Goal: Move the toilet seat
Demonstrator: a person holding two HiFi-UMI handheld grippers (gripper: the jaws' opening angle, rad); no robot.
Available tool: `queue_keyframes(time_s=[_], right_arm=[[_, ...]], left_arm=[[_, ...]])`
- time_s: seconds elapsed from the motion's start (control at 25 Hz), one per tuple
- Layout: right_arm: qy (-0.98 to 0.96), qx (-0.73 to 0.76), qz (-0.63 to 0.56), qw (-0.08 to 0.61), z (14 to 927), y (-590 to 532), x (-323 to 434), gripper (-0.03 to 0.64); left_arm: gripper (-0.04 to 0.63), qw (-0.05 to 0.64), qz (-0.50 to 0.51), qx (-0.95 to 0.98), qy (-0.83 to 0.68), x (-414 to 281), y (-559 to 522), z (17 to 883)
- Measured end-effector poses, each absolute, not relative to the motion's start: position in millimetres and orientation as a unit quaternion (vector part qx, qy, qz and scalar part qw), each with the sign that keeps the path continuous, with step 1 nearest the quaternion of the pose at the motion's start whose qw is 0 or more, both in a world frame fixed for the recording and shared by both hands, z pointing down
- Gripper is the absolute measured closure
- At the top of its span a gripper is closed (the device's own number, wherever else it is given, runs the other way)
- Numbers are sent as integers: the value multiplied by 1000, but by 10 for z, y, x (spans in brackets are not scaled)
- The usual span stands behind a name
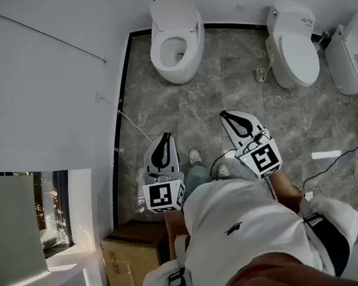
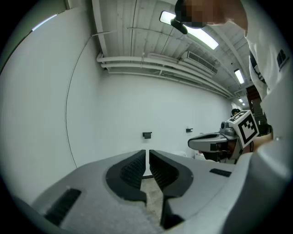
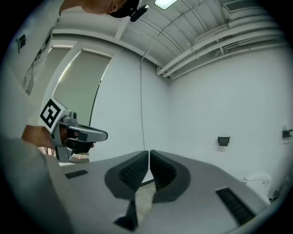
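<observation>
Left gripper (image 1: 165,136) and right gripper (image 1: 224,114) (both empty) are pressed together, touching nothing.

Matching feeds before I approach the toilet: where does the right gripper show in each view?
Head view: right gripper, just right of centre, pointing up-frame.
Left gripper view: at the right, mid-height, seen side-on.
Right gripper view: bottom centre, jaws shut and empty.
Shared landmark: the left gripper, visible in all three.

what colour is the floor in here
The floor is grey, marbled with paler veins like stone tile. It shows best in the head view.
</observation>
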State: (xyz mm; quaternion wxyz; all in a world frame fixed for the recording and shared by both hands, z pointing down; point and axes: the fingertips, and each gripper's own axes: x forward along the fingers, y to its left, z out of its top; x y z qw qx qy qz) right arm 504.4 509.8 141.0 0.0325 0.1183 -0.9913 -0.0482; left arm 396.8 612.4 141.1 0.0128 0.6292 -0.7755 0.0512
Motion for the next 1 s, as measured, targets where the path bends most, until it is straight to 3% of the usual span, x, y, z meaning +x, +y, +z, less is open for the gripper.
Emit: queue_keyframes(time_s=[0.4, 1.0], right_arm=[[-991, 127, -24, 37, 1502, 4944, 4919, 580], [-987, 139, -38, 68, 1573, 4351, 4125, 580]], left_arm=[[549, 14, 49, 636, -770, 3912, 5940, 1462], [549, 23, 43, 658, -751, 3104, 5204, 1544]])
